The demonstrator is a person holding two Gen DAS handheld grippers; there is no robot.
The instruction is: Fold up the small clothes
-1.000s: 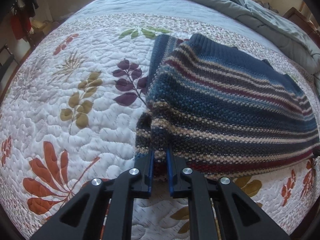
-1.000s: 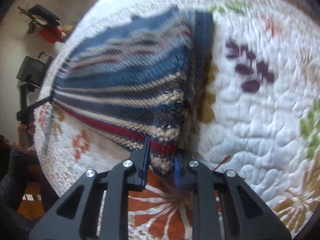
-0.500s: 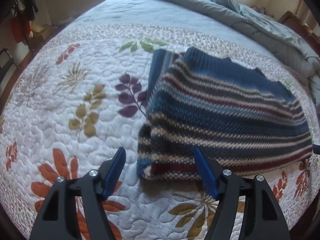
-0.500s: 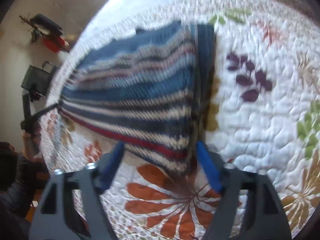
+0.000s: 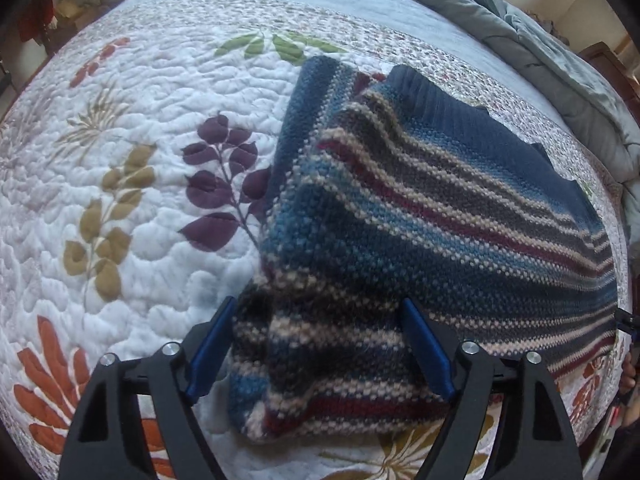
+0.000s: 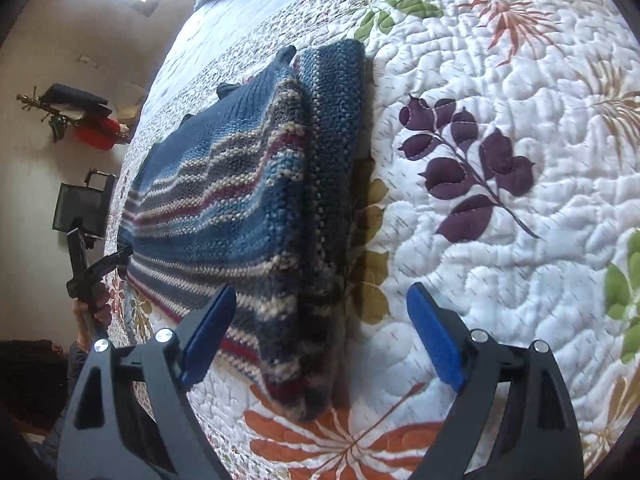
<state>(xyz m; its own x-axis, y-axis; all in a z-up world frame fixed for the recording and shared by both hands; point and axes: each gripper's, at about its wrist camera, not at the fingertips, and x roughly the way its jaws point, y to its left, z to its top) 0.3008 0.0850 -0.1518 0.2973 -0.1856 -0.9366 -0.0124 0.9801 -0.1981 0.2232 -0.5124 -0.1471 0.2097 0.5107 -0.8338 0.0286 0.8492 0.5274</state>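
Releasing is the step in hand: you are letting go of the striped knit sweater (image 5: 420, 232) after laying one half over the other, and both sets of jaws have just been opening. Your left gripper (image 5: 318, 350) is standing wide, its blue pads either side of the near corner of the garment without pressing on it. Your right gripper (image 6: 322, 332) is likewise spread, with the opposite near corner lying between its pads and nothing clamped.

The sweater is resting folded on the floral quilt (image 5: 120, 208), its doubled edge running away from you and a narrower blue layer showing beneath along one side. The near corners are looking slightly bunched and blurred, so whether the hems are lining up squarely is hard to say, though they probably are not quite.

Judging from the task, one fold is done and the bundle is still long. The next move is calling for you to draw both grippers clear of the cloth, re-approach one short end, pinch both layers together at its corners, and carry them across evenly so the lower layer is not dragging.
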